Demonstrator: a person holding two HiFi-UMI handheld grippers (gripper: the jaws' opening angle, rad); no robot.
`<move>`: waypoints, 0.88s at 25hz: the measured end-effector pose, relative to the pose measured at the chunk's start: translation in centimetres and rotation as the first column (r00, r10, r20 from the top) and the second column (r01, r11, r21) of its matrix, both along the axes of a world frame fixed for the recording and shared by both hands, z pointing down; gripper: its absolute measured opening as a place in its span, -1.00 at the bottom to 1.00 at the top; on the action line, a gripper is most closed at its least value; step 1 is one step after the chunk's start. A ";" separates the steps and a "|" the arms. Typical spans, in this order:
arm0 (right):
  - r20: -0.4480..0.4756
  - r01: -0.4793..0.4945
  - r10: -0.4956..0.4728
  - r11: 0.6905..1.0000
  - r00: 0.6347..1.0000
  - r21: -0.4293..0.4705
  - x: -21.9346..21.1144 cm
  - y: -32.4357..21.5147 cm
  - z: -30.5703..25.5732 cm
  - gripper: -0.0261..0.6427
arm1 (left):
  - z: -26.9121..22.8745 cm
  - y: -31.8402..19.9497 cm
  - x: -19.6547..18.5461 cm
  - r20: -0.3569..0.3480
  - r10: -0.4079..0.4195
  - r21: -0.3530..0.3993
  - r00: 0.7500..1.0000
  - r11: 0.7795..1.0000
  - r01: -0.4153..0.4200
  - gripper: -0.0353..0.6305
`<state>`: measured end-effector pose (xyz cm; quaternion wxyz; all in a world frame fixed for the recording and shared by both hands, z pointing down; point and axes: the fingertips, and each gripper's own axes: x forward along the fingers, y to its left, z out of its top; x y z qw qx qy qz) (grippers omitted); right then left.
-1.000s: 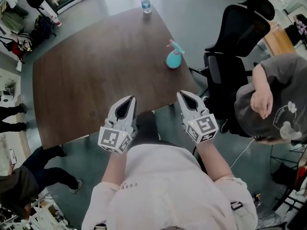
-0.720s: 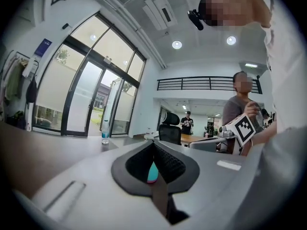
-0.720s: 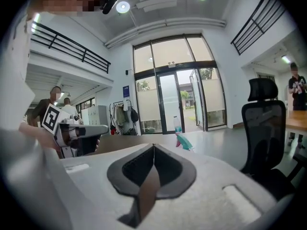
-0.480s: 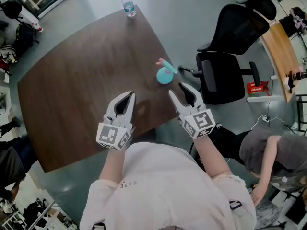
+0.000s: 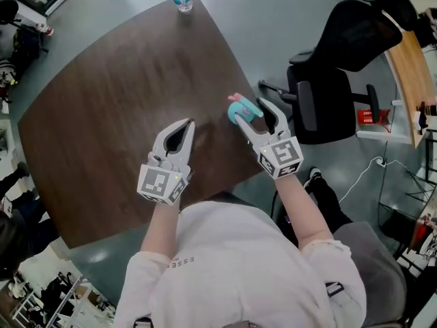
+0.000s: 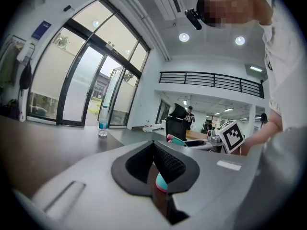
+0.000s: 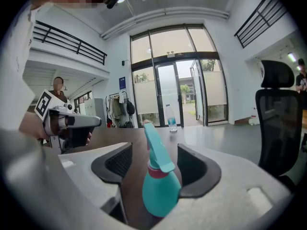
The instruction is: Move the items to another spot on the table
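Right gripper (image 5: 249, 111): jaws just opened wide, astride the sprayer (image 7: 160, 190), not yet pressing, set for a pinch.
Left gripper (image 5: 186, 123): pressed together, empty, idle above counter (image 5: 116, 80).
Sprayer: upright by counter's right edge.

Teal spray bottle (image 5: 238, 107) on brown table (image 5: 102, 115), between just-opened jaws of right tool (image 5: 250, 111)

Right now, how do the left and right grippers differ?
The left gripper has its jaws together; the right gripper has them wide apart, having just been opening. The left gripper has nothing between its jaws; the right gripper has the spray bottle standing between its jaws. Both are over the table, pointing away from the person.
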<state>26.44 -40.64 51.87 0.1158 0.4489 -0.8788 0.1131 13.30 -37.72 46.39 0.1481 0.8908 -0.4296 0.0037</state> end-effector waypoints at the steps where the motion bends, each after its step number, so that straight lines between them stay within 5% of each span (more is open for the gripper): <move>1: 0.001 0.010 -0.010 1.000 1.000 -0.001 -0.1 -0.3 0.4 -0.10 | 0.3 -0.2 0.1 0.000 0.001 -0.002 1.000 1.000 -0.001 -0.84; 3: -0.004 0.026 -0.026 1.000 1.000 0.004 -0.3 -0.8 1.0 -0.12 | 0.7 -0.5 0.2 0.001 0.003 -0.008 1.000 1.000 -0.003 -0.84; 7: -0.023 0.019 -0.019 1.000 1.000 0.016 -0.5 -1.3 1.6 -0.51 | 1.1 -0.3 -0.4 0.006 0.005 -0.012 1.000 1.000 -0.005 -0.84; 22: -0.037 -0.034 0.038 0.995 0.999 0.089 1.7 3.8 -4.1 -0.53 | -2.5 5.2 -4.1 0.010 -0.069 0.078 0.998 0.995 0.068 -0.84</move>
